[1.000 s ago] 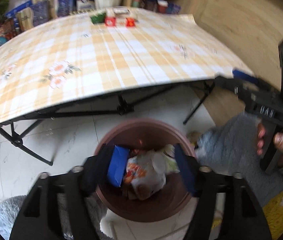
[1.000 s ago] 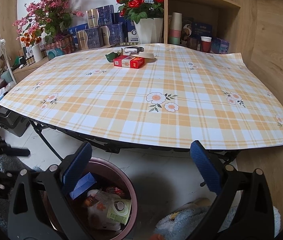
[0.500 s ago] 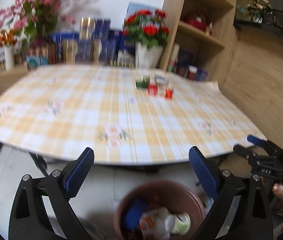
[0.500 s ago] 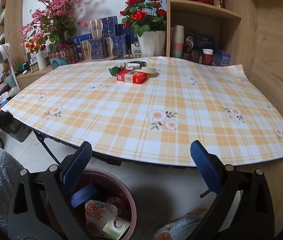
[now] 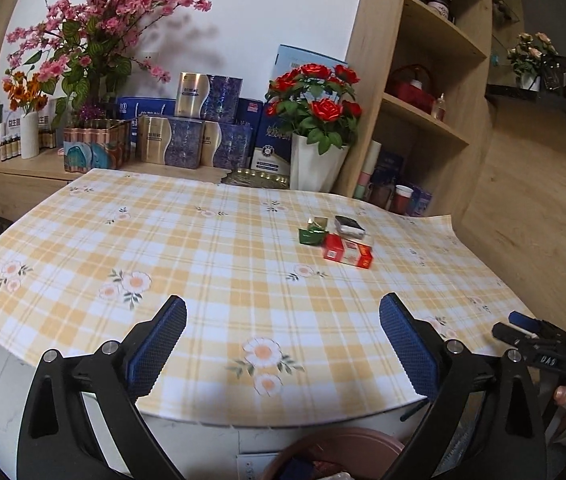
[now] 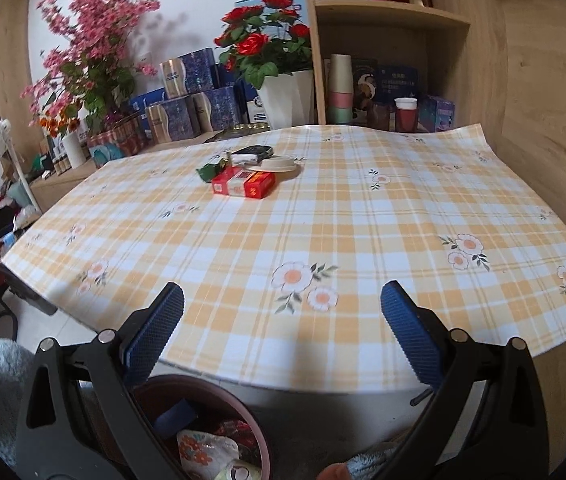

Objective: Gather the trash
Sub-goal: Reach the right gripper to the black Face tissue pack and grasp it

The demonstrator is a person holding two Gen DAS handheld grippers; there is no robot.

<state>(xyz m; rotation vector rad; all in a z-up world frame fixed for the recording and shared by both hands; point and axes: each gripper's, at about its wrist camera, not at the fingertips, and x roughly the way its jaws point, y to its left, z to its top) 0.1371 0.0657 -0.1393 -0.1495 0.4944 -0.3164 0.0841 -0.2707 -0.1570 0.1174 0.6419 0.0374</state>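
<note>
— Trash on the surface (image 5: 211, 264): where is it, and which way does it lie?

— A small cluster at the far right of the checked cloth. The red carton (image 5: 347, 253) is a flat rectangular box, glossy card, nearest of the group. In the left wrist view its long axis runs from far left to near right; in the right wrist view (image 6: 243, 184) it lies almost across the picture, tipped a little.

— And around it?

— Just to its far left sits a green wrapper (image 5: 313, 234), crumpled foil with a gold flap standing up. Behind the carton is a black-and-white box (image 5: 349, 226), flat, its long side running near-right as well. The right wrist view adds a round white lid (image 6: 279, 165), a shallow disc touching or just beside the carton's far edge; I cannot tell which.

— The tools?

— The left tool (image 5: 283, 334) is spread wide with nothing between its fingers, hanging over the near edge of the cloth. The right tool (image 6: 282, 322) is equally wide and empty. Both carry blue ribbed pads (image 6: 154, 334) on black angular frames.

— The bin?

— A brown round bin (image 6: 243, 412), smooth plastic, stands on the floor below the near edge. Inside are a blue box (image 6: 175, 418) and a flowered white packet (image 6: 203, 448), soft and creased. The cloth itself is smooth, orange and white plaid with printed daisies.
</note>
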